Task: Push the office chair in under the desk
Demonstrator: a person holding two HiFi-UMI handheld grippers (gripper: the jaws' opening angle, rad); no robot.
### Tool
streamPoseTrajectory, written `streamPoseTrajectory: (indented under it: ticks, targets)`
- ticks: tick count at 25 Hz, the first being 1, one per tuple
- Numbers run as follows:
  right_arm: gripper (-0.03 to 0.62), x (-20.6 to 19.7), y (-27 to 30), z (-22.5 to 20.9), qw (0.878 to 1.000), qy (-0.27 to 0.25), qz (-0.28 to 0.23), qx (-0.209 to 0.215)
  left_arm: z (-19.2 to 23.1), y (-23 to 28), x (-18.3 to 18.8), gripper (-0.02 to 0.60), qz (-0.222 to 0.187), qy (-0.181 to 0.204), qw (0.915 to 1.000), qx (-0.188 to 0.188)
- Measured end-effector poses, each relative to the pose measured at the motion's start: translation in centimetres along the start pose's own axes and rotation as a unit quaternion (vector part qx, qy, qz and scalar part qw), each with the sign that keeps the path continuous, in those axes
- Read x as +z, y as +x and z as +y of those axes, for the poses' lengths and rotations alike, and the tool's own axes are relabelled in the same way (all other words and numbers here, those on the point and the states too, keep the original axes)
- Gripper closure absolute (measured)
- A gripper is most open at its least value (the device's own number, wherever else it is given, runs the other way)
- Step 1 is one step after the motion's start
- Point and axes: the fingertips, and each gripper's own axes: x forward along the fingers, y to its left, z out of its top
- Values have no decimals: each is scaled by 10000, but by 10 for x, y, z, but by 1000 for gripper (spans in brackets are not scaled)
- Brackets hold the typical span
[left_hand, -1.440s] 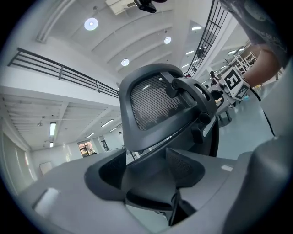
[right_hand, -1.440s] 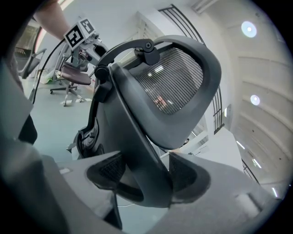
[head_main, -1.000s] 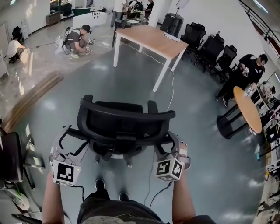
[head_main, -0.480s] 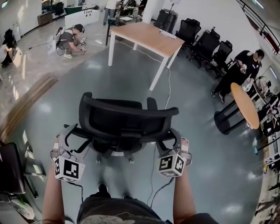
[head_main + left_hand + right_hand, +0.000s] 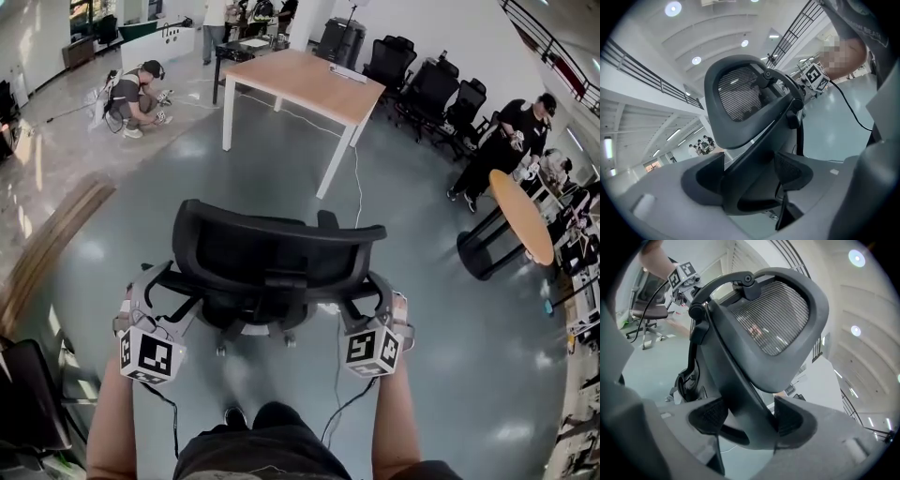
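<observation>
The black mesh office chair stands on the grey floor with its back to me, a few steps short of the wooden desk with white legs. My left gripper holds the chair's left frame strut behind the backrest; in the left gripper view the left gripper has that strut filling the gap between its pads. Its jaws have just been closing on it. My right gripper grips the right strut, which sits between the pads of the right gripper. The mesh backrest rises above.
A cable runs over the floor from the desk. A round table and a person are at the right. Several black chairs line the far wall. Another person crouches far left. Wooden planks lie at the left.
The chair and both grippers have moved forward towards the desk, which now looks nearer. The person's feet have stepped along behind the chair.
</observation>
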Motion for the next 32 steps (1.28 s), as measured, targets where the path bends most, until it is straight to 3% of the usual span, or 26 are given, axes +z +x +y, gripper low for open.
streamPoseTrajectory:
  ticks: [6, 8, 9, 10, 12, 22, 32]
  targets:
    - [306, 12, 38, -9, 9988, -12, 481, 71, 30, 28, -9, 222, 154, 56, 9999, 17]
    - [306, 15, 54, -16, 9984, -65, 554, 37, 39, 42, -15, 221, 348, 417, 9984, 185]
    - [306, 16, 61, -19, 9983, -104, 582, 5, 45, 50, -19, 213, 517, 765, 9951, 352]
    - [306, 18, 69, -22, 9980, -140, 613, -29, 51, 58, -22, 244, 681, 1105, 9902, 523]
    - [309, 24, 85, -26, 9977, -184, 655, -64, 65, 75, -29, 255, 872, 1354, 9843, 721]
    - [313, 49, 150, -31, 9976, -286, 634, -49, 113, 127, -64, 233, 1638, 1143, 9767, 788]
    - [318, 88, 224, -44, 9973, -314, 608, -252, 186, 185, -92, 236, 1428, 1314, 9758, 1010]
